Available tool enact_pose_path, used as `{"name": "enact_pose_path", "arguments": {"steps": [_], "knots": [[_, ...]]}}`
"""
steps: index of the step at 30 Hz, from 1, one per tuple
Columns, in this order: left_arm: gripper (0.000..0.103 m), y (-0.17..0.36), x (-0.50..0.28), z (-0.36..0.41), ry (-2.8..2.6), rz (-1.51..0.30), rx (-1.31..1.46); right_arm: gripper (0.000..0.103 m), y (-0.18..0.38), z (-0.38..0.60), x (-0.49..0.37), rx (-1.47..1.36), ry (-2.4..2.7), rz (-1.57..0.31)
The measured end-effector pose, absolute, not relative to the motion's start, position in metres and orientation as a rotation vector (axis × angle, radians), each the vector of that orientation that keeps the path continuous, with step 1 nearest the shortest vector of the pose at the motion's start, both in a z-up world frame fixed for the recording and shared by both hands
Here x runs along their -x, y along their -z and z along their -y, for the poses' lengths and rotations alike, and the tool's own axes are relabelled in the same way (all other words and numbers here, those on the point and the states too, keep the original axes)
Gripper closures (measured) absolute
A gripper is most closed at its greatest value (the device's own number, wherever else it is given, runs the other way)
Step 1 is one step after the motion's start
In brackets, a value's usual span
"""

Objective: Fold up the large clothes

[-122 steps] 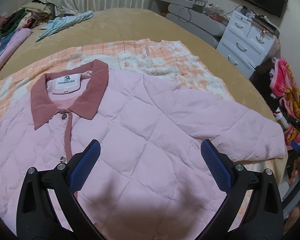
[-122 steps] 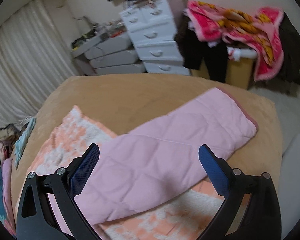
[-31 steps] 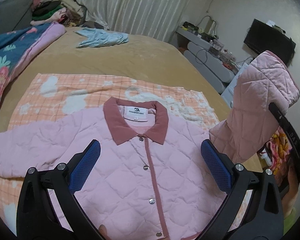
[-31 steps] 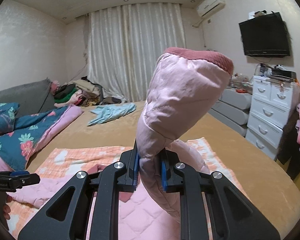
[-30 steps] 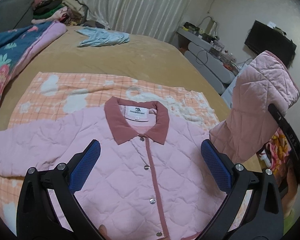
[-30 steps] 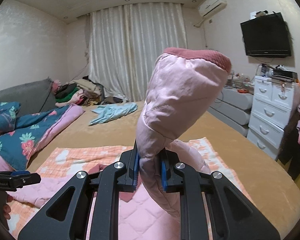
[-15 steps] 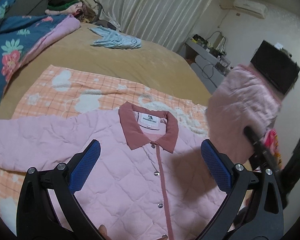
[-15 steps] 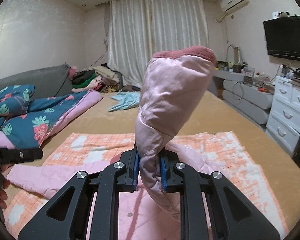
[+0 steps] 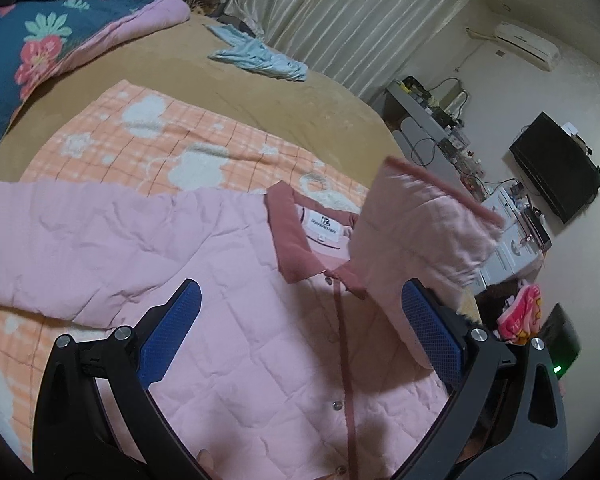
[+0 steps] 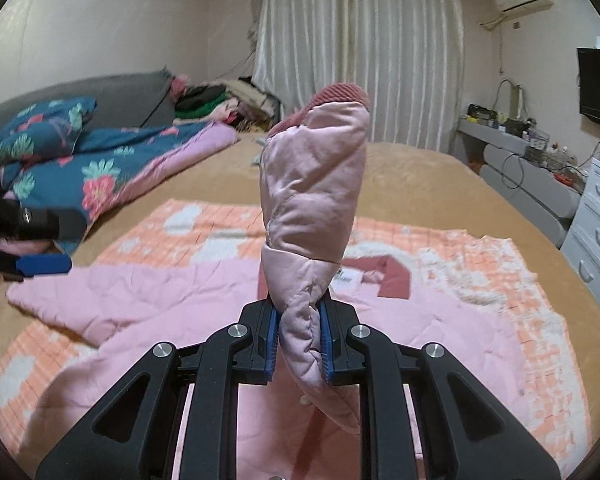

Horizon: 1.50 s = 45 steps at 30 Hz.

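Left wrist view, from left to right. Upper left: folded dark-blue floral quilt with pink lining (image 9: pixel 28 40) on tan bed cover (image 9: pixel 228 92). Just right of it, near the top: crumpled light-blue garment (image 9: pixel 260 58). Across the middle: orange-and-white checked fleece blanket (image 9: pixel 152 140), and spread flat on it, face up, quilted pale-pink jacket with dusty-red ribbed collar and snap placket (image 9: pixel 236 320). One arm of the jacket stretched toward the left edge. At the bottom: left gripper (image 9: pixel 300 340), blue pads wide apart, nothing between them, hovering over the jacket's front. Right of centre: lifted pink sleeve with red cuff (image 9: pixel 420 240), blurred, raised above the collar. Far right: white drawer chest (image 9: pixel 512 240) and black wall television (image 9: pixel 556 168).

Right wrist view, from left to right. Left edge, mid-height: left gripper seen again, one blue pad visible above the outstretched arm of the jacket. Centre bottom: right gripper (image 10: pixel 300 340), pads clamped tight on the lifted pink sleeve, which stands upright from the pads, cuff uppermost, in the middle of the frame. Behind and below it: jacket body and collar flat on the checked blanket. Right edge: white drawer chest.
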<state>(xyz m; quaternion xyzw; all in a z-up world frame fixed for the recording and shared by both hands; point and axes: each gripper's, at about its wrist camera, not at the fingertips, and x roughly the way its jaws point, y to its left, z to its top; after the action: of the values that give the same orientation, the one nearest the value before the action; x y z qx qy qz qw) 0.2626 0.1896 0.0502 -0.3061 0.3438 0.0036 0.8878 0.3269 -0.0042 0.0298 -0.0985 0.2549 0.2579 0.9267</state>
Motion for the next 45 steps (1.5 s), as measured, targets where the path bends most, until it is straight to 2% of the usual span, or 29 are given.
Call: {"name": "enact_pose_path", "arguments": {"steps": [9,12,15,18,20,23,25,32,33,34,35,37,38,40,45], "knots": [[0.009,-0.023,-0.257,-0.207,0.011,-0.74,0.723,0.084,0.033,-0.036,-0.317,0.323,-0.591,-0.65],[0.009,-0.01,-0.256,-0.213,0.02,-0.758,0.774,0.079,0.048,-0.05,-0.309,0.368,-0.621,-0.674],[0.009,0.0,-0.253,-0.217,0.005,-0.77,0.794,0.07,0.062,-0.059,-0.303,0.379,-0.652,-0.712],[0.009,0.012,-0.25,-0.22,0.003,-0.785,0.827,0.053,0.069,-0.061,-0.297,0.35,-0.707,-0.74],[0.009,0.02,-0.249,-0.219,0.001,-0.804,0.841,0.037,0.07,-0.059,-0.293,0.332,-0.739,-0.76],[0.009,0.041,-0.249,-0.215,0.014,-0.855,0.884,0.024,0.062,-0.046,-0.283,0.287,-0.788,-0.768],[0.009,0.055,-0.252,-0.21,0.031,-0.887,0.915,0.018,0.053,-0.034,-0.277,0.275,-0.79,-0.746],[0.011,0.089,-0.264,-0.184,0.053,-0.958,0.946,0.018,0.033,0.042,-0.281,0.199,-0.656,-0.75],[0.014,0.088,-0.266,-0.18,0.051,-0.959,0.922,0.018,0.032,0.055,-0.284,0.187,-0.62,-0.756],[0.029,0.088,-0.268,-0.175,0.049,-0.961,0.894,0.018,0.032,0.064,-0.286,0.176,-0.593,-0.759],[0.056,0.087,-0.272,-0.169,0.042,-0.968,0.852,0.018,0.032,0.078,-0.288,0.156,-0.56,-0.765],[0.081,0.084,-0.278,-0.159,0.039,-0.99,0.771,0.018,0.032,0.103,-0.291,0.118,-0.518,-0.777],[0.086,0.079,-0.28,-0.149,0.046,-0.988,0.696,0.018,0.033,0.116,-0.293,0.099,-0.495,-0.781],[0.088,0.066,-0.281,-0.138,0.033,-0.973,0.59,0.018,0.037,0.139,-0.297,0.073,-0.464,-0.795],[0.089,0.011,-0.278,-0.138,0.023,-0.827,0.474,0.018,0.039,0.201,-0.315,-0.001,-0.298,-0.823]]}}
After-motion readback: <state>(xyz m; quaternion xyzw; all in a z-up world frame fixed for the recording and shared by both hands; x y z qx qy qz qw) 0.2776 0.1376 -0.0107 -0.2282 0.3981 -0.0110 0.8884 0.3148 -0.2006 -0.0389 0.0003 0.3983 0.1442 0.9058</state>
